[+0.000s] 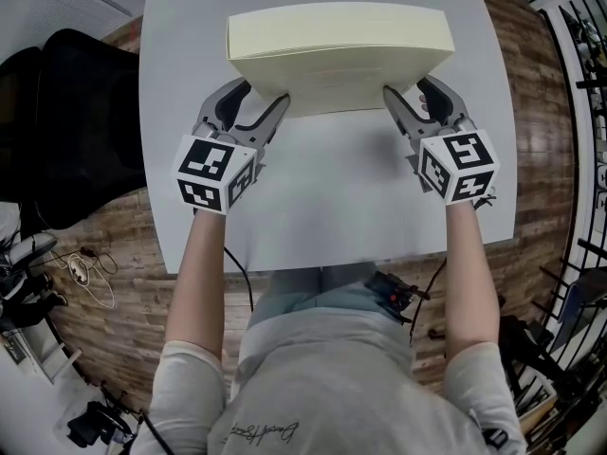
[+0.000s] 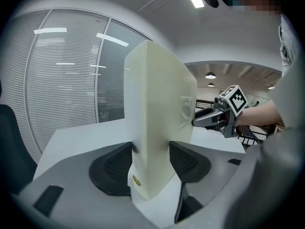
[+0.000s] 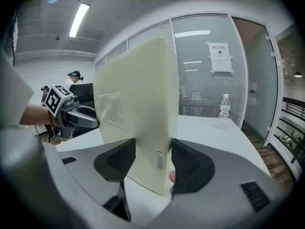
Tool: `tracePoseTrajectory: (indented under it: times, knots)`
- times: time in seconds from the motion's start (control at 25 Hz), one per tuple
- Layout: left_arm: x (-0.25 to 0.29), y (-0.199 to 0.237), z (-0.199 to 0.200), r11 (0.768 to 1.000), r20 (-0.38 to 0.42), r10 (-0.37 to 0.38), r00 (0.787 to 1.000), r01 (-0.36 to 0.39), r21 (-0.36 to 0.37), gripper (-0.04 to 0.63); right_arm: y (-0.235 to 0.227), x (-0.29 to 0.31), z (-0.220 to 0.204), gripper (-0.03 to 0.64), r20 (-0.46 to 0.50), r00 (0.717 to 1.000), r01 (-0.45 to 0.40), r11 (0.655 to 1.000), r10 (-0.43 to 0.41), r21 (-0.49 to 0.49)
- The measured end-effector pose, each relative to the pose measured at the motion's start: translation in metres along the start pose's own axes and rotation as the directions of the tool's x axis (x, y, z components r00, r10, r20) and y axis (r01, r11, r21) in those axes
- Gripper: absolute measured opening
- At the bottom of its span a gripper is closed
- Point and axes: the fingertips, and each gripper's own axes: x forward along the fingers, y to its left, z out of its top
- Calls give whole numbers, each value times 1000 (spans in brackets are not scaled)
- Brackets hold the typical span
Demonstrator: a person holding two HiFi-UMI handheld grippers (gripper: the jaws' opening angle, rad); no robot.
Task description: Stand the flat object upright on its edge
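Item inspected: cream-coloured flat rectangular slab (image 1: 341, 36), standing upright on one long edge on the far half of the pale grey counter (image 1: 332, 197), broad faces vertical, top edge level.

Left claw (image 1: 267, 91) sits at the slab's lower left end. In the left gripper view its dark ribbed pads are spread, one on each broad face, with the slab between them; a thin dark sliver shows at the left-hand pad.

Right claw (image 1: 408, 88) sits at the lower right end. In the right gripper view its pads pinch the slab, flush against both faces.

Surroundings: clear plastic bottle (image 3: 222, 109) upright on the counter, well apart from the slab; black chair (image 1: 66, 112) at the counter's left side; wooden plank floor (image 1: 123, 263) below
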Motion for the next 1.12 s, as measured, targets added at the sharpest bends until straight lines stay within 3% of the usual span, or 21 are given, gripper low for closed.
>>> tracePoseTrajectory:
  times: [0.28,1.12]
  knots:
    - [1,-3,1,1000,5,-18,1000,18,-12,288,2,0,-1,256,7,1000,-18,1000,18,-2]
    - [1,-8,1,1000,-6,-1,1000,1,-10,295,0,-6,-6,270,-9,1000,0,1000,0,-6]
